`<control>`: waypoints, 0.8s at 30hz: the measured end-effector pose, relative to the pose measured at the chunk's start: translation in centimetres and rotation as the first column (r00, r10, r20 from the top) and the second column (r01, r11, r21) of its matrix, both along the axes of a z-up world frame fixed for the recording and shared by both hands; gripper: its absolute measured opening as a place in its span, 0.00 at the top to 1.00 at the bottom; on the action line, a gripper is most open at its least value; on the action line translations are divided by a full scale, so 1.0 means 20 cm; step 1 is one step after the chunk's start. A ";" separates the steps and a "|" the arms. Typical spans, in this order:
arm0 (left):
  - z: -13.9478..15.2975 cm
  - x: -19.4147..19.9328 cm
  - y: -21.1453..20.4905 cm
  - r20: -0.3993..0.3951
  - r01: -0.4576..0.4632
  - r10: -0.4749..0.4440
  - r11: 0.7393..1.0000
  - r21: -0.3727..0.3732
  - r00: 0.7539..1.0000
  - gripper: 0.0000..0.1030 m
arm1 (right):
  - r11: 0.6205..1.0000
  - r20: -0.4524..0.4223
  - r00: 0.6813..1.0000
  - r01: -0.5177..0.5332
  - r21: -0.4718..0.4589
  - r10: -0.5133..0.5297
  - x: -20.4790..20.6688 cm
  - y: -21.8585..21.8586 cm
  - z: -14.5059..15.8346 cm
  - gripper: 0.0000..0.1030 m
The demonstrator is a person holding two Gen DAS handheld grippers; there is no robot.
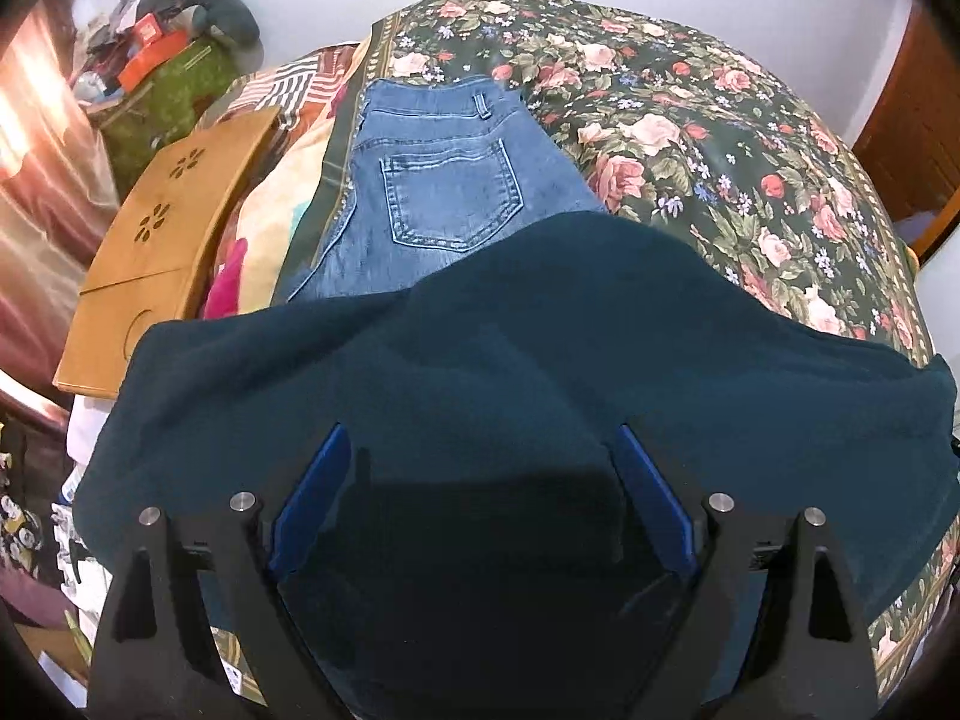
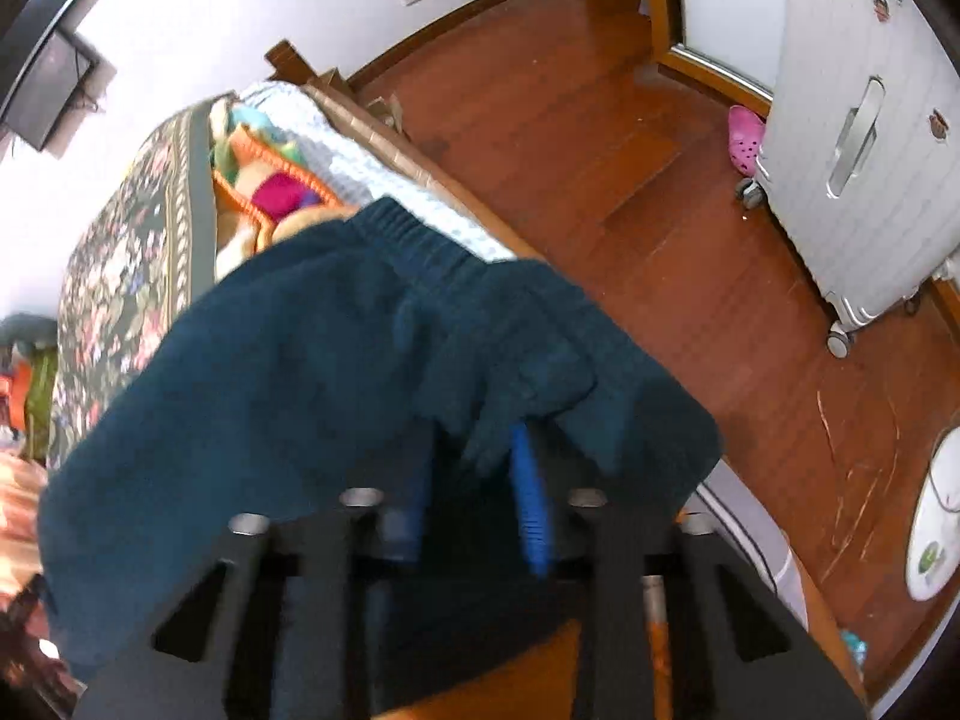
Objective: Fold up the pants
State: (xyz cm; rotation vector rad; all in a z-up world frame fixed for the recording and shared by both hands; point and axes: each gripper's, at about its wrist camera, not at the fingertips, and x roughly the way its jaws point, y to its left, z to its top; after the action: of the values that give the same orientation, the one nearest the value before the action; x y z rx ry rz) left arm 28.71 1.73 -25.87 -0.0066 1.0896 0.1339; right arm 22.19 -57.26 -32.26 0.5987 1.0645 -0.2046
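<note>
Your right gripper [image 2: 474, 450] was clamped on the dark teal fleece pants [image 2: 312, 372] by the elastic waistband, which pointed away across the floral bedspread [image 1: 690, 138]. Your left gripper [image 1: 480, 480] stood wide over the cloth, gripping nothing. The pants' length was hidden.

bright even daylight, glare on the curtain [image 1: 36, 120] at far left, strong fisheye bending and dark corners, right wrist view motion-blurred, dark pants [image 1: 510, 372] nearly featureless
</note>
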 end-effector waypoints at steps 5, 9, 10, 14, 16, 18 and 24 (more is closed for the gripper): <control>0.05 -0.02 -0.08 0.014 0.039 -0.040 0.999 0.011 0.999 0.13 | 0.986 0.113 0.992 -0.039 -0.162 0.058 -0.06 0.05 0.25 0.93; 0.11 -0.04 -0.14 0.038 0.075 -0.077 0.997 0.036 0.996 0.13 | 0.984 0.169 0.984 -0.031 -0.177 0.062 -0.12 -0.01 0.40 0.93; 0.12 -0.05 -0.15 0.048 0.084 -0.085 0.996 0.029 0.995 0.13 | 0.980 0.164 0.984 -0.037 -0.198 0.070 -0.13 -0.02 0.40 0.93; 0.13 -0.06 -0.16 0.047 0.097 -0.097 0.995 -0.003 0.994 0.13 | 0.973 0.074 0.995 -0.047 -0.225 0.065 -0.17 -0.01 0.24 0.93; 0.13 -0.06 -0.17 0.040 0.105 -0.105 0.994 -0.008 0.994 0.13 | 0.980 0.031 0.998 -0.039 -0.197 0.046 -0.18 -0.01 0.13 0.93; 0.13 -0.08 -0.16 0.041 0.109 -0.109 0.994 -0.004 0.993 0.13 | 0.986 -0.011 0.999 -0.036 -0.164 0.034 -0.20 0.00 0.03 0.91; 0.15 -0.13 -0.03 0.061 0.079 -0.078 0.997 -0.012 0.995 0.13 | 0.955 -0.087 0.995 -0.073 -0.287 0.050 -0.19 0.08 0.09 0.71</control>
State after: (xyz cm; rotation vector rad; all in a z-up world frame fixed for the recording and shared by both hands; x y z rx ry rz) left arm 26.03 1.15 -22.77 0.0190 1.0289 0.0542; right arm 18.31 -55.76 -30.37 0.2942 1.1027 -0.3259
